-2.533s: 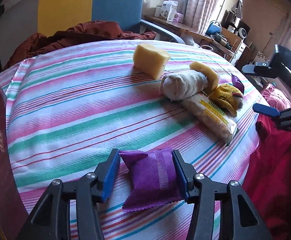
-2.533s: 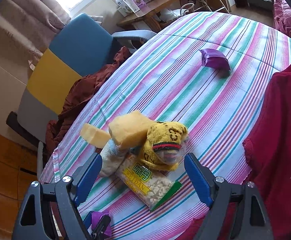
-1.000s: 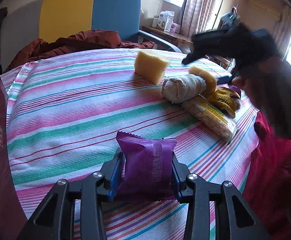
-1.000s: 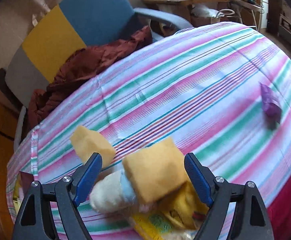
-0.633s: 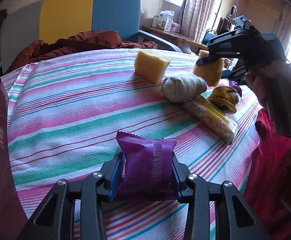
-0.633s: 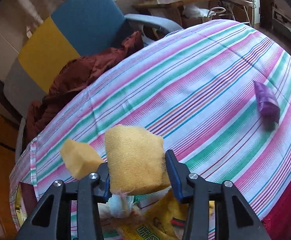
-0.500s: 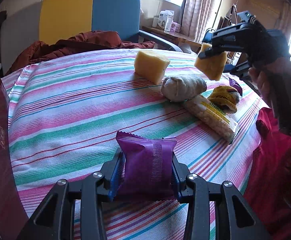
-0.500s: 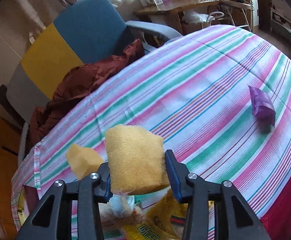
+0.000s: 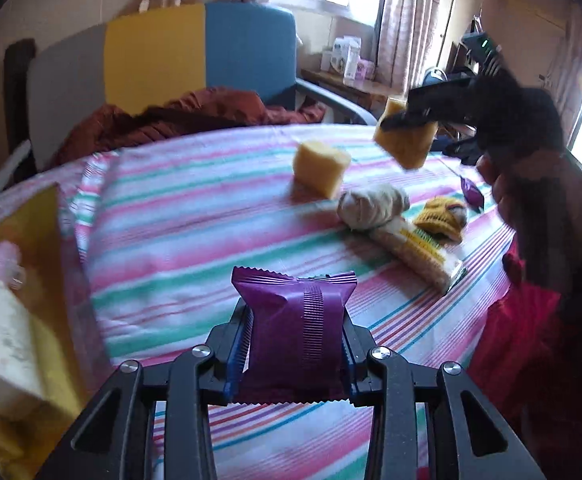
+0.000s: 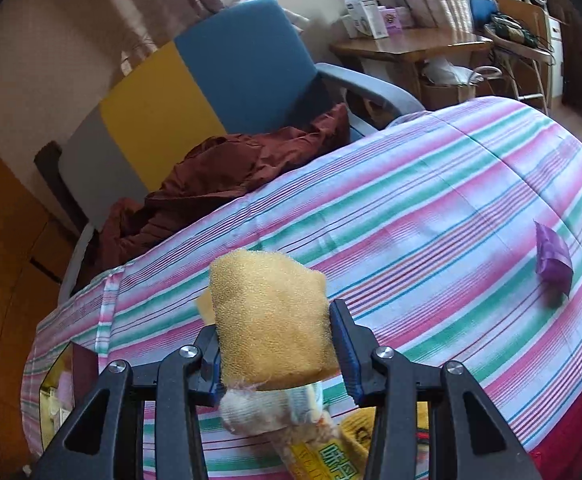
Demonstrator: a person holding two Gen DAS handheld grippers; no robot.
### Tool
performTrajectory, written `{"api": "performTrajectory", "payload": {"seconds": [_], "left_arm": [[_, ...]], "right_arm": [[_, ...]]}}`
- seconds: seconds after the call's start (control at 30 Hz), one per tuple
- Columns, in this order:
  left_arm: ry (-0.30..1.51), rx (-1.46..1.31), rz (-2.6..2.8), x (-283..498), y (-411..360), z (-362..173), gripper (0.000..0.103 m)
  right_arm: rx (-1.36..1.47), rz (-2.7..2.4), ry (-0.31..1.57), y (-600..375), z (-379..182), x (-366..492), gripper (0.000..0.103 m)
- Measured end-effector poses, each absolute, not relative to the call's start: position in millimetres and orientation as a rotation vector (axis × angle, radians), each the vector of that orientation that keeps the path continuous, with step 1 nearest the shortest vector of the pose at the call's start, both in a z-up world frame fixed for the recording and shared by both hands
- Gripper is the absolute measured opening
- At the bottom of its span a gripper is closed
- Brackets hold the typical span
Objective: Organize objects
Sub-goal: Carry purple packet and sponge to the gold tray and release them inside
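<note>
Table under striped cloth (image 9: 195,216). Lying on it: yellow sponge block (image 9: 321,167) at 12 o'clock; rolled white sock (image 9: 373,209), snack packet (image 9: 415,248), yellow sock (image 9: 441,218) clustered at 2 o'clock; small purple packet (image 10: 553,258) beyond.

A rust-brown garment (image 10: 227,184) lies heaped on the blue-and-yellow armchair (image 10: 211,80) behind the table.

Purple packet (image 9: 297,326): upright, pinched at both sides, above the striped cloth.
Orange sponge (image 10: 271,316): squeezed, lifted.
Yellow sponge block (image 9: 321,166): lying alone.
White sock roll (image 9: 373,204): touching snack bag (image 9: 415,250).
Yellow sock (image 9: 441,218): beside them.
</note>
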State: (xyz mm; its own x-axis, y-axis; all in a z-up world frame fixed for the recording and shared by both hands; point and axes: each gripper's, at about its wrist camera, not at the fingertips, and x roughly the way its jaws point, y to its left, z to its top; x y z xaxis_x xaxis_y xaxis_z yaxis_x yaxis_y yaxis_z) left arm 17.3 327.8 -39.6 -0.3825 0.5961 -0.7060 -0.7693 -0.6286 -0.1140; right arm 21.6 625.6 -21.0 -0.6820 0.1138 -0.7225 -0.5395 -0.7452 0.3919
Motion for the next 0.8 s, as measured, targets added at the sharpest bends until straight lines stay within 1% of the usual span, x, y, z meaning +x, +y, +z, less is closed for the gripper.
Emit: {"api": "performTrajectory", "payload": {"seconds": [0.2,0.37,0.67,0.8], "left_arm": [[0.256,-0.908,2.15,11.3,294.0,-15.8,0.039],[0.207,-0.911,2.195,4.8,268.1,-7.9,0.039],[0.111,-0.911,2.271,-5.3,215.3,1.2,0.039],[0.013,-0.944,2.299,-15.7,175.7,4.3,0.039]], "right_arm": [[-1.057,2.505,0.789,594.2,-12.7,11.7,0.044],[-1.091,2.591,0.779,551.9,-0.2,8.2,0.044],[-1.185,2.748,0.812,461.0,4.8,-6.2,0.044],[-1.228,2.81,0.846,421.1,1.7,-12.7,0.044]]}}
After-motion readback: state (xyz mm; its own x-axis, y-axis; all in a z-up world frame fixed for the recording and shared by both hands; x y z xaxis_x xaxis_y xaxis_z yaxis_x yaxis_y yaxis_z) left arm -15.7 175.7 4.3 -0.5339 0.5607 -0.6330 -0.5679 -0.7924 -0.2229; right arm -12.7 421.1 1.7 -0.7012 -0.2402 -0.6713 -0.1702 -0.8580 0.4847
